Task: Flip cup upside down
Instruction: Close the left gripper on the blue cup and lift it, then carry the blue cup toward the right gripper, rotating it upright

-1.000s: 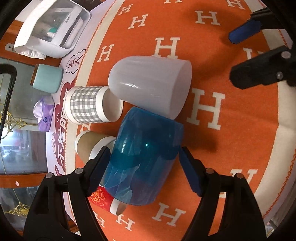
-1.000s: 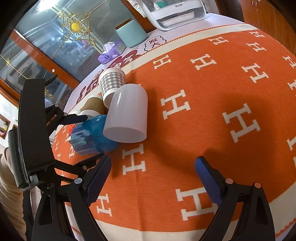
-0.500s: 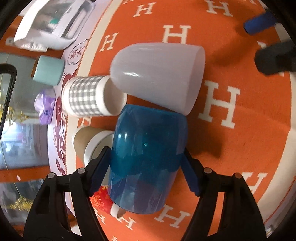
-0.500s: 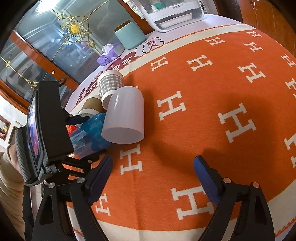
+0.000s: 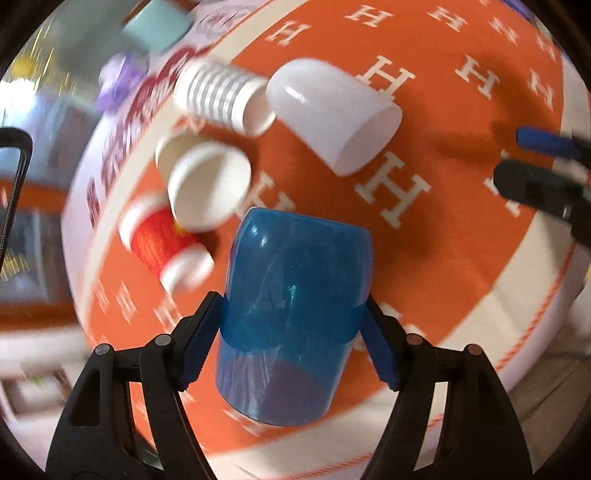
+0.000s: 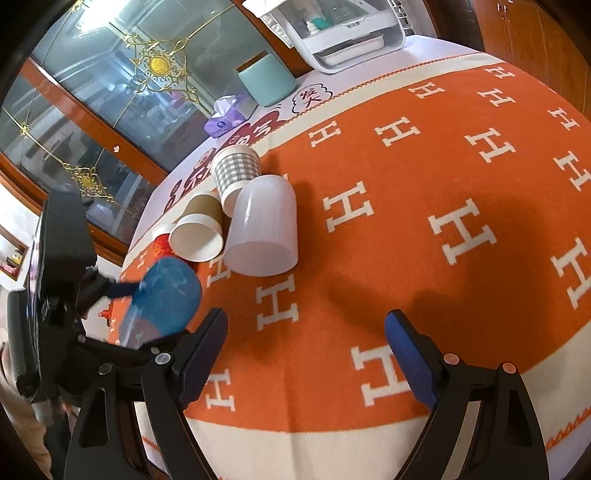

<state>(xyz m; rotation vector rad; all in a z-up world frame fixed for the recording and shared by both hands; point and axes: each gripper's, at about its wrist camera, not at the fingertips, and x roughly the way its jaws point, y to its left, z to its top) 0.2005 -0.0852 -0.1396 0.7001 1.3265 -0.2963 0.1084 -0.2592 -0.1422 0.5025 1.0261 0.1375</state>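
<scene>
My left gripper (image 5: 293, 332) is shut on a translucent blue cup (image 5: 295, 310) and holds it above the orange cloth, closed end away from the camera. In the right wrist view the blue cup (image 6: 162, 299) is lifted at the left in the left gripper (image 6: 122, 317). A white frosted cup (image 5: 332, 114) lies on its side beyond it, also in the right wrist view (image 6: 264, 229). My right gripper (image 6: 306, 354) is open and empty over the cloth's near part; it also shows in the left wrist view (image 5: 546, 162) at the right edge.
A checked paper cup (image 6: 236, 173), a brown paper cup (image 6: 199, 229) and a red paper cup (image 5: 166, 247) lie on their sides by the white cup. A teal canister (image 6: 266, 79), a purple tissue pack (image 6: 223, 118) and a white appliance (image 6: 343, 33) stand at the back. The cloth's white border (image 6: 332, 443) is near.
My left gripper has lifted the blue cup off the pile and pulled it back towards the near table edge while turning. The brown and red cups are now uncovered. The right gripper stayed open.
</scene>
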